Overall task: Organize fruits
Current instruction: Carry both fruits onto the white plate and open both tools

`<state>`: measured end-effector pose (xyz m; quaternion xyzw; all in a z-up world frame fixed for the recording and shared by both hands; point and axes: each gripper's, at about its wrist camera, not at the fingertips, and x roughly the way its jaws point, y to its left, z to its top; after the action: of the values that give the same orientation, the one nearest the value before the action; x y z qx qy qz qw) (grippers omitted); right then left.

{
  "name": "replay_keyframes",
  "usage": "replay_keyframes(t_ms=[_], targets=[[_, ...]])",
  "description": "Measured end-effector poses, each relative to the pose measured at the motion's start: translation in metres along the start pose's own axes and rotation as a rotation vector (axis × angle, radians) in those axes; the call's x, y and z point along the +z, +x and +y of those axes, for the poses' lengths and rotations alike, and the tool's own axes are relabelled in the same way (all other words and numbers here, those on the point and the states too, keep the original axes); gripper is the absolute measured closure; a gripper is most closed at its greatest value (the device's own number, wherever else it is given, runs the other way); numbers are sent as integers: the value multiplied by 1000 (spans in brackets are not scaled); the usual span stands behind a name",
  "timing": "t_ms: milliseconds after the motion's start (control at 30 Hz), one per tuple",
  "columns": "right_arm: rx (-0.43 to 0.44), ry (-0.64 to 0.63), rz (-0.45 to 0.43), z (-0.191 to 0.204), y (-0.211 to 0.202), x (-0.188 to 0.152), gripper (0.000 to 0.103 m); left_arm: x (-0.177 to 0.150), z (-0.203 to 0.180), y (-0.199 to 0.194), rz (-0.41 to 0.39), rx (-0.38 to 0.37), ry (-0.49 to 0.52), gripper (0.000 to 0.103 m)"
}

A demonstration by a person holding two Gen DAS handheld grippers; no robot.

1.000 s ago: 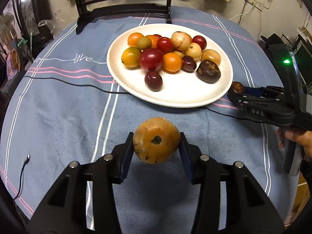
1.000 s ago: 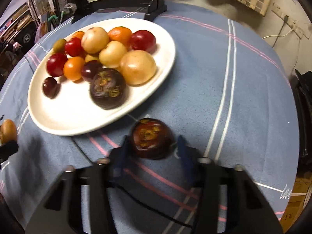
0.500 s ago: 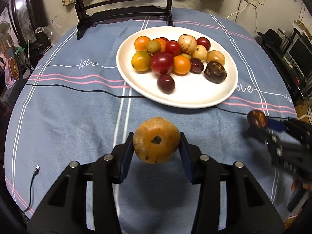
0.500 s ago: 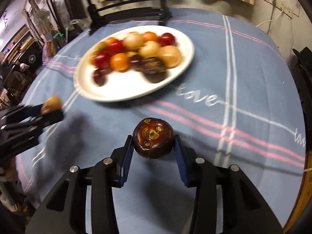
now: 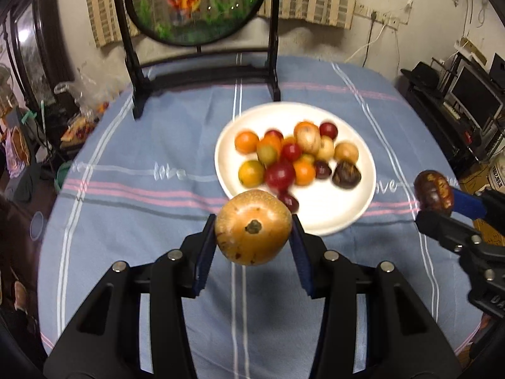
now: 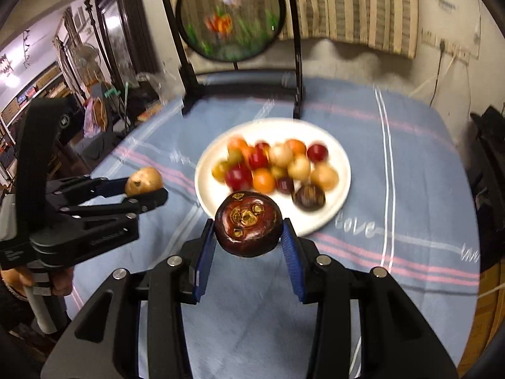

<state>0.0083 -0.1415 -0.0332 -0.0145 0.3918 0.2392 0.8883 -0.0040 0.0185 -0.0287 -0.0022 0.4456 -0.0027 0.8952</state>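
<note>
My left gripper [image 5: 253,243] is shut on a round orange-brown fruit [image 5: 252,226], held in the air above the blue tablecloth. The same gripper [image 6: 148,189] and its fruit [image 6: 143,180] show at the left of the right wrist view. My right gripper [image 6: 248,240] is shut on a dark maroon mangosteen [image 6: 248,223], also held up off the table; the mangosteen [image 5: 434,193] appears at the right edge of the left wrist view. Beyond both, a white plate [image 5: 334,218] [image 6: 339,208] carries several red, orange, yellow and dark fruits.
A black stand with a round fish picture [image 5: 194,6] rises at the table's far edge. The striped blue tablecloth [image 5: 142,208] covers the round table. Clutter and shelves [image 6: 38,94] lie off the left side, dark equipment [image 5: 467,94] off the right. A hand [image 6: 60,284] grips the left tool's handle.
Both grippers have risen and pulled back from the plate with their fruits, so the plate looks smaller and the far stand has come into view.
</note>
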Motion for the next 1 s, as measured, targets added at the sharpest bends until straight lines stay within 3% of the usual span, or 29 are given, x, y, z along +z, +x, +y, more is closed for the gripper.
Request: replay_keyframes(t_ms=[200, 433, 1000], targets=[[-11, -11, -86, 7, -21, 33, 61, 33, 3, -21, -75, -7, 29, 57], [-17, -25, -116, 10, -19, 54, 61, 53, -3, -23, -110, -19, 44, 57], [-16, 9, -31, -24, 46, 76, 61, 81, -23, 51, -31, 8, 83, 57]])
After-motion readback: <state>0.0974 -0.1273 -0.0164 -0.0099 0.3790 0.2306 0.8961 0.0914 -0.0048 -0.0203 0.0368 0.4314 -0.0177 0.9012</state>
